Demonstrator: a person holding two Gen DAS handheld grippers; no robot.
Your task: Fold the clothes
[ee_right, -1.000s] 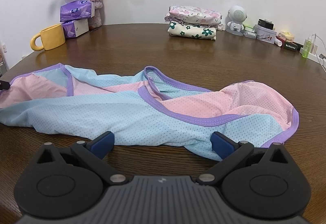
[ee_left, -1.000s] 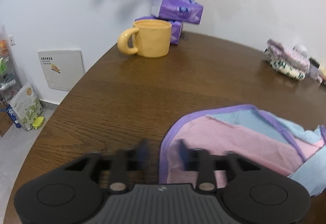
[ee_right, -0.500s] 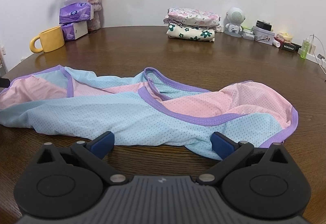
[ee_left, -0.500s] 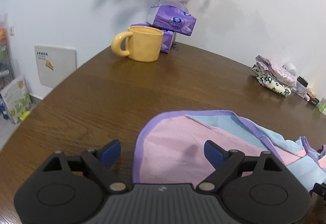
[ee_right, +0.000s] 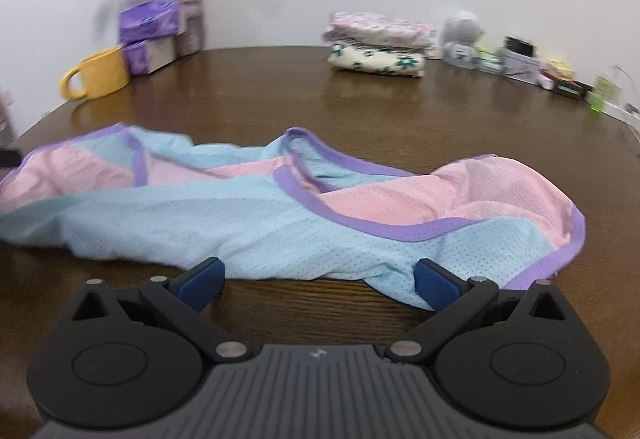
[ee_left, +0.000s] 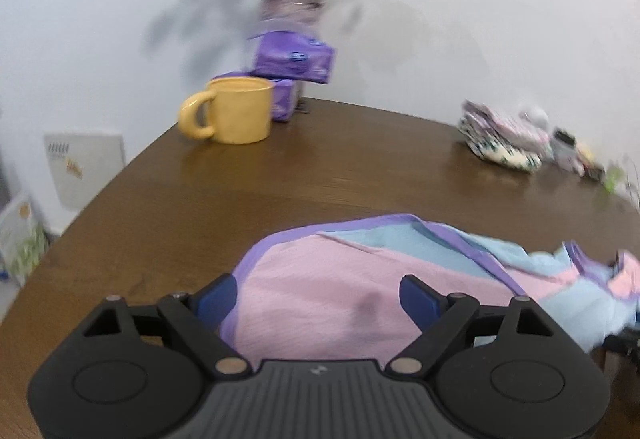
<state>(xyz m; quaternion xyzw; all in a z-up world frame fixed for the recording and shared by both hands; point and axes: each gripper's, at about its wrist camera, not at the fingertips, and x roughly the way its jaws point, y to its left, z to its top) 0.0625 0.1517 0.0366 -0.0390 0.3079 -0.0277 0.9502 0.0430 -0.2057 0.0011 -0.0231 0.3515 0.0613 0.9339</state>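
A second ago our left hand-held gripper (ee_left: 318, 293) had its fingers drawn close together at the purple-trimmed edge of the garment (ee_right: 280, 215); half a second ago they were spread, and they are spread now, with the pink end of the garment lying between and under them. So we have let go of that edge, or never closed fully on it, and nothing is held on the left. Our view from that side has also swung, since the yellow mug (ee_left: 236, 109) now sits further right in the left wrist picture, and both current views are blurred with motion.

Our right hand-held gripper (ee_right: 318, 279) has its fingers wide apart as before, poised at the garment's near blue hem, gripping nothing.

The garment itself lies spread and rumpled on the table (ee_right: 400, 107), on our side of the mug and the folded stack (ee_right: 376, 47), its outline much as it was a second ago. We judge that no fold shows in it; with both grippers open, either a fresh grasp or a release would fit.
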